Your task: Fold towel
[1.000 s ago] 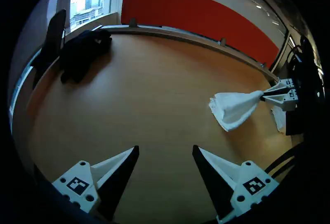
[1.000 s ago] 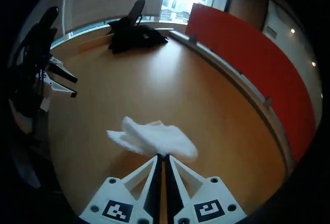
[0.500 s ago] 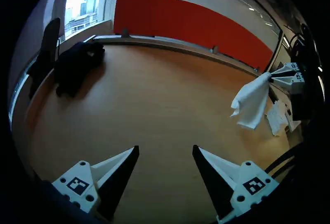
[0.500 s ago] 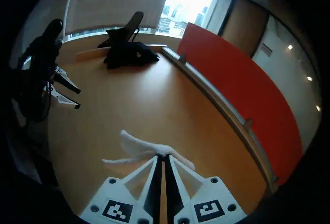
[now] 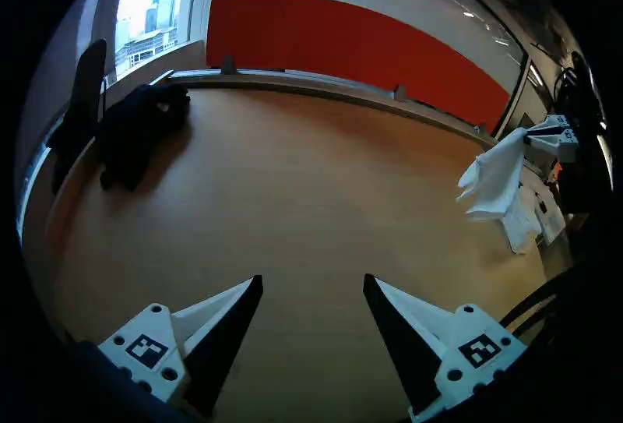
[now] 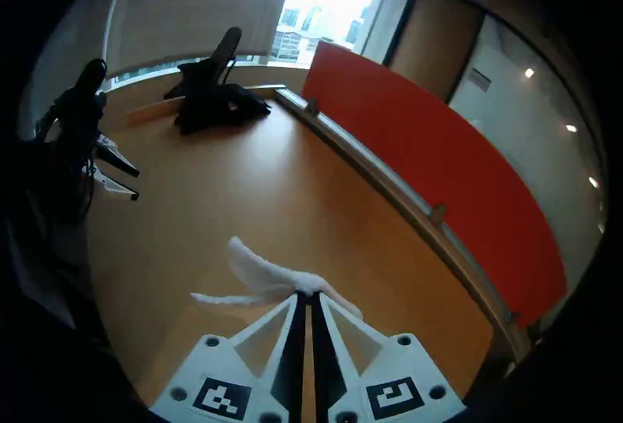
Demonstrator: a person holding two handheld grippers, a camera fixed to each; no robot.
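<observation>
A white towel (image 5: 494, 178) hangs off the table at the far right of the left gripper view, pinched at one corner by my right gripper (image 5: 529, 134). In the right gripper view that gripper (image 6: 308, 297) is shut, and the towel (image 6: 265, 283) droops just past its fingertips. My left gripper (image 5: 311, 280) is open above the wooden table (image 5: 296, 181) with nothing between its fingers. It also appears at the left of the right gripper view as the left gripper (image 6: 134, 183), held by a person in dark clothing.
A dark bundle of clothing (image 5: 136, 131) lies at the table's far left, near a black chair (image 5: 82, 96) and a window. A red partition (image 5: 350, 41) runs along the table's back edge. White papers (image 5: 533, 216) lie at the right edge.
My right gripper has lifted the towel off the table, so it now hangs in the air. Both views have tilted upward a little. The left gripper stays open.
</observation>
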